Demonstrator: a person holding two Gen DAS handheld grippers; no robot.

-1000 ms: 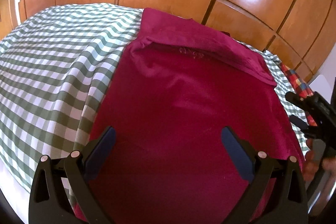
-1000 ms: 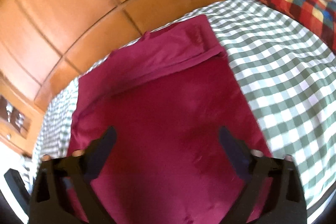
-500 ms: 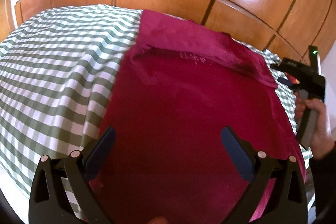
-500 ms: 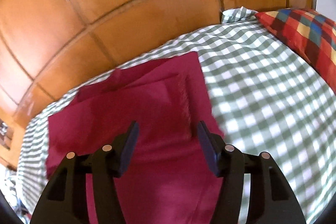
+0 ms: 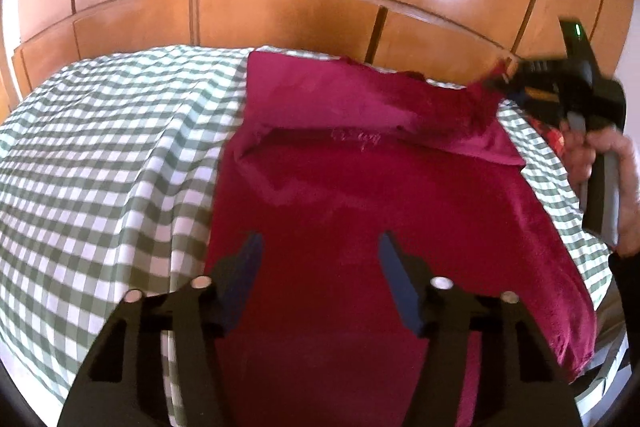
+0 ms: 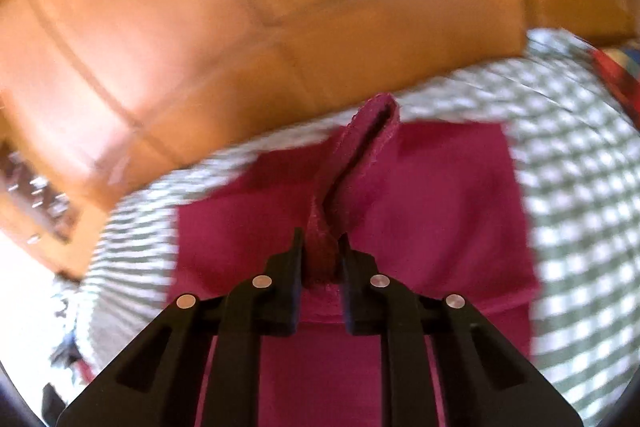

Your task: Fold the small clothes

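A dark red garment [image 5: 360, 195] lies flat on the green-checked bed sheet [image 5: 100, 155], its far part folded over itself. My left gripper [image 5: 320, 239] hovers over the garment's near half. Its jaws are closing but still stand apart, and no cloth is pinched between them. In the left wrist view my right gripper [image 5: 498, 83] is at the garment's far right corner and lifts it off the sheet. In the blurred right wrist view the right gripper [image 6: 321, 239] is closing, its pads pressing a raised fold of the red garment [image 6: 440, 195].
A wooden panelled wall [image 5: 300, 7] runs just behind the bed. A colourful checked pillow [image 6: 616, 67] lies at the far right. A person's hand [image 5: 624, 167] holds the right gripper's handle. The checked sheet [image 6: 580, 187] lies bare on both sides of the garment.
The right gripper moved to the garment's far right corner, closed on it and raised it. The left gripper's jaws narrowed from wide open and it rose slightly.
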